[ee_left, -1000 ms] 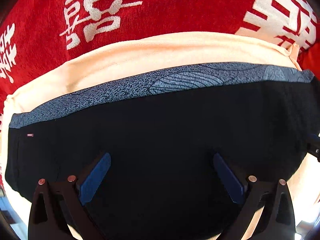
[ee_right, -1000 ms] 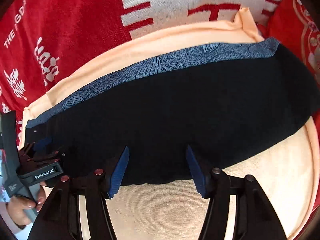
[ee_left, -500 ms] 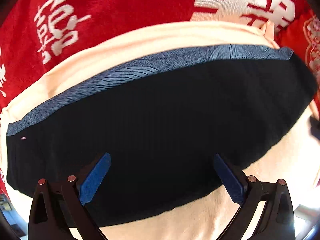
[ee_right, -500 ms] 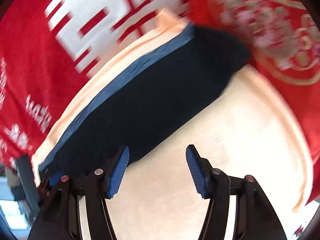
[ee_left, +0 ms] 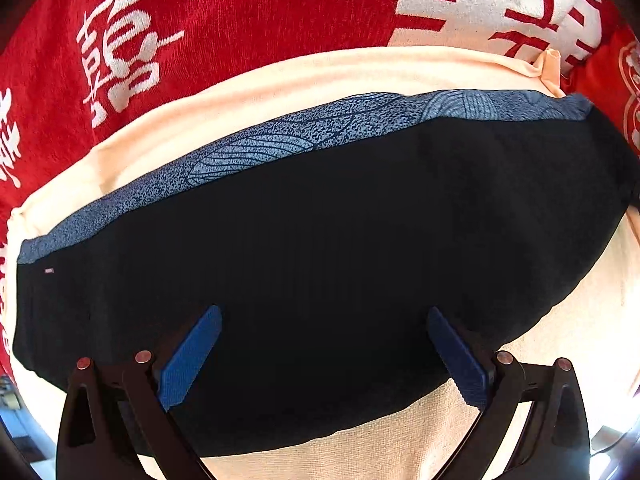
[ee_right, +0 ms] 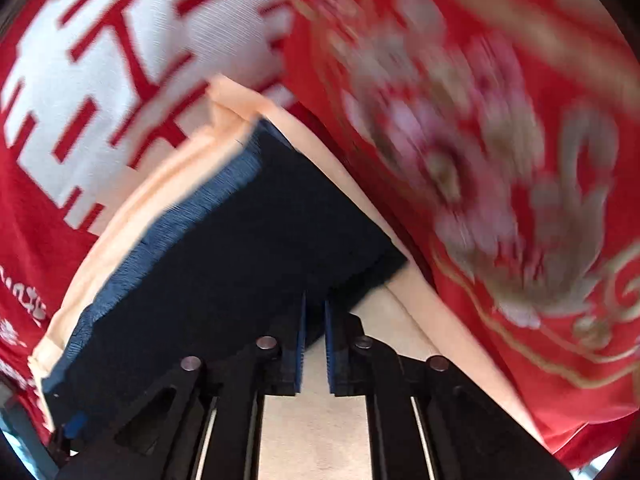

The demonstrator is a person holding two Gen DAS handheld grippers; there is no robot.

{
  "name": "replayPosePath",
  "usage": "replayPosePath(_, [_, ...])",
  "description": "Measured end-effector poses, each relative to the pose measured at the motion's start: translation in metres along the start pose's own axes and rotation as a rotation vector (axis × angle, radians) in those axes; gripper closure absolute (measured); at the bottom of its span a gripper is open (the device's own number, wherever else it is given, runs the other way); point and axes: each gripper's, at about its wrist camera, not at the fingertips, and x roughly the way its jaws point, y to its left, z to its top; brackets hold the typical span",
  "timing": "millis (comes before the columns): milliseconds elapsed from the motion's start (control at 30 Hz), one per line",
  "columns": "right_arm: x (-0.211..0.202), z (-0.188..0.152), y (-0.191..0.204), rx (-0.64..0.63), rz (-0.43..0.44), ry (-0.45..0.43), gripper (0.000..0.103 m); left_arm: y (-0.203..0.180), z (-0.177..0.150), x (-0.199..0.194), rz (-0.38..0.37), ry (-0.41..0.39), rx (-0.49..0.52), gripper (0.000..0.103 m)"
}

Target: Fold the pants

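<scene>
Left wrist view: the left gripper hangs with its jaws spread wide and nothing between them, over the near part of the pants. The pants lie flat as a dark band on the peach towel, their blue patterned waistband along the far edge; the towel rests on a red printed blanket.

Right wrist view: the right gripper has its jaws narrowing to a slim gap right at the pants' near edge, close to their right-hand corner. Whether cloth is caught there I cannot tell — the picture is blurred.

To do this pinch well, I judge it should take every layer at the edge without the towel beneath — then the left can take the other end and both lift evenly
</scene>
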Motion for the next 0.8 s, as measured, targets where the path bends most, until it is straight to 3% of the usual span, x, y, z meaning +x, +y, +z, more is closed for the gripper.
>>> replayPosePath(67, [-0.011,-0.008,-0.007,0.027,0.039,0.002,0.082,-0.001,-0.001,-0.001,0.004,0.002,0.009,0.000])
replayPosePath(200, [-0.021,-0.033,-0.011,0.064,0.181,0.064,0.053,-0.005,0.000,-0.001,0.009,-0.001,0.027,0.000])
replayPosePath(300, [-0.017,-0.061,-0.006,0.081,0.260,0.126,0.052,-0.009,0.004,0.001,0.009,0.012,0.020,0.000])
replayPosePath(467, [-0.003,-0.089,0.009,0.116,0.321,0.184,0.052,-0.014,0.006,0.002,0.021,0.017,0.034,0.000])
replayPosePath(800, [0.002,-0.083,0.001,0.134,0.355,0.185,0.052,-0.014,0.016,0.004,0.026,0.033,0.029,0.000])
